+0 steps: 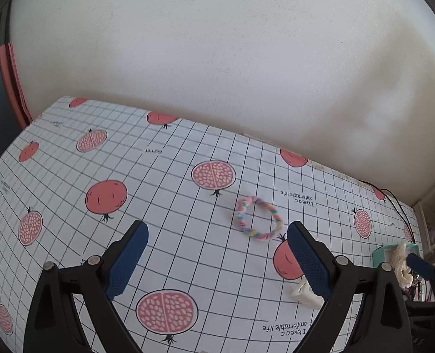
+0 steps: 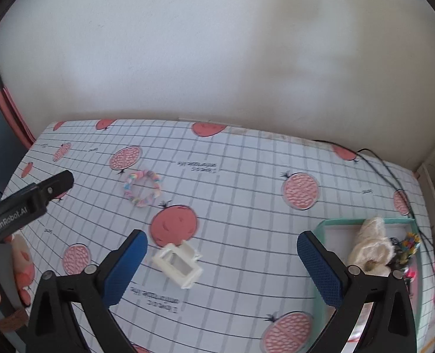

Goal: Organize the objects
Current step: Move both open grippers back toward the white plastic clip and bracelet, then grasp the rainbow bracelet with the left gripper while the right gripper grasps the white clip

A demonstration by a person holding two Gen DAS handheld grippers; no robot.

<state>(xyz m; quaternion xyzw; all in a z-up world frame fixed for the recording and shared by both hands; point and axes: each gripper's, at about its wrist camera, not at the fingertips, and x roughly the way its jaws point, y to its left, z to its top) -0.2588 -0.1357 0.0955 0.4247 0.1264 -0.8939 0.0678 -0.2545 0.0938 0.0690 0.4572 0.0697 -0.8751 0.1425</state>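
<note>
White gridded cloth [image 1: 170,206] printed with pink pomegranates covers the table; a pale wall stands at its far edge.

Left gripper [image 1: 217,253]: black frame, blue pads [image 1: 126,261], jaws wide apart, nothing between them. It hovers over the cloth's left half. Seen from the right wrist it enters at the far left [image 2: 29,200], with a hand [image 2: 17,264] on its grip.

Right gripper [image 2: 221,264]: same build, blue pads [image 2: 320,267], jaws wide apart, holding nothing.

Scrunchie [image 1: 258,217]: pastel braided ring, lying flat on the cloth. In the left wrist view it sits beyond the jaw tips, nearer the right pad than the left, not touching either. In the right wrist view [image 2: 142,188] it lies well beyond the jaws and to the left of the gap.

Clip [image 2: 179,261]: white plastic, boxy, lying on the cloth. In the right wrist view it sits inside the gap between the jaws, near the left pad, apart from both. In the left wrist view [image 1: 304,294] it is partly hidden behind the right finger.

Tray [image 2: 335,223]: mint-green rim, at the right of the table, just behind the right gripper's right finger. Inside it lie a cream fuzzy item [image 2: 370,247] and some small multicoloured pieces [image 2: 408,244], too blurred to identify.

Cable [image 2: 393,182]: black, trailing along the far right of the cloth.
</note>
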